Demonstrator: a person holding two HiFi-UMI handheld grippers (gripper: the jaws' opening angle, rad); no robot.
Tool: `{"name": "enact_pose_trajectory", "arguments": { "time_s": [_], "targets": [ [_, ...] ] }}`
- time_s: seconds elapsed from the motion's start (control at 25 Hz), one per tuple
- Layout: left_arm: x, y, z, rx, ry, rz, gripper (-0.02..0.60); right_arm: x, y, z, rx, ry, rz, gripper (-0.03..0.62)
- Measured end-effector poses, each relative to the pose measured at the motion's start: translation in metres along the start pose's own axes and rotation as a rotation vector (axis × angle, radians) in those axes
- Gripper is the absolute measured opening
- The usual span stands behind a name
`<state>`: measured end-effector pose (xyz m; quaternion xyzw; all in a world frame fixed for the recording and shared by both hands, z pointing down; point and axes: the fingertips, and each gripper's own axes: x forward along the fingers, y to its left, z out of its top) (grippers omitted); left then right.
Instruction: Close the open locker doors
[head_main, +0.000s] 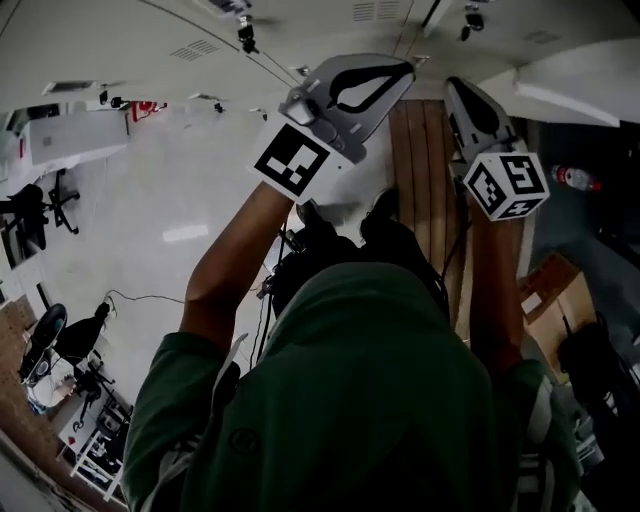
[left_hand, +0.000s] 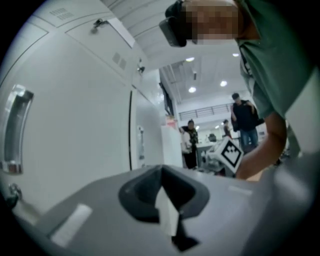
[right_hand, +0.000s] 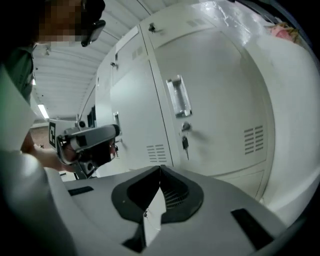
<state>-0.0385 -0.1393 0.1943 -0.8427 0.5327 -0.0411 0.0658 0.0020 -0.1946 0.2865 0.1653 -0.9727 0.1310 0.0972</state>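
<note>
Right gripper view: right claw (right_hand: 160, 170) is closed on nothing, and the white metal locker door (right_hand: 215, 115) with the chrome handle (right_hand: 178, 96) looks shut at 1 o'clock. Left claw (left_hand: 161, 170) is closed and empty too, with a second white locker door (left_hand: 75, 125) at 10 o'clock.

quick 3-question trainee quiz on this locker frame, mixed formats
1. True or false: the right gripper is clamped on the locker handle.
2. What hangs from the lock below that handle? A) key B) tag C) strap
3. Fill in: the left gripper has its jaws ____ (open/shut).
Key: 1 false, its jaws are together on nothing; 2 A; 3 shut.
</note>
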Motion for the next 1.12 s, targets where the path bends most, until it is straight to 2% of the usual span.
{"name": "enact_pose_trajectory", "arguments": {
  "time_s": [0.12, 0.2, 0.44, 0.8, 1.12],
  "targets": [
    [0.002, -0.011, 0.036, -0.023, -0.067, -0.013, 0.003, -0.033, 0.008, 0.042, -0.05, -0.066, 0.005, 0.006],
    [0.0, -0.021, 0.054, -0.023, -0.08, -0.02, 0.003, -0.055, 0.015, 0.068, -0.084, -0.103, 0.004, 0.005],
    [-0.01, -0.051, 0.099, 0.048, -0.094, -0.046, 0.003, -0.116, 0.034, 0.125, -0.157, -0.186, 0.017, 0.003],
    [-0.027, -0.076, 0.151, 0.115, -0.158, -0.02, 0.003, -0.184, 0.044, 0.151, -0.183, -0.244, 0.009, 0.003],
    [-0.025, -0.093, 0.166, 0.136, -0.185, -0.009, 0.003, -0.231, 0.03, 0.15, -0.206, -0.234, -0.034, 0.004]
  ]
}}
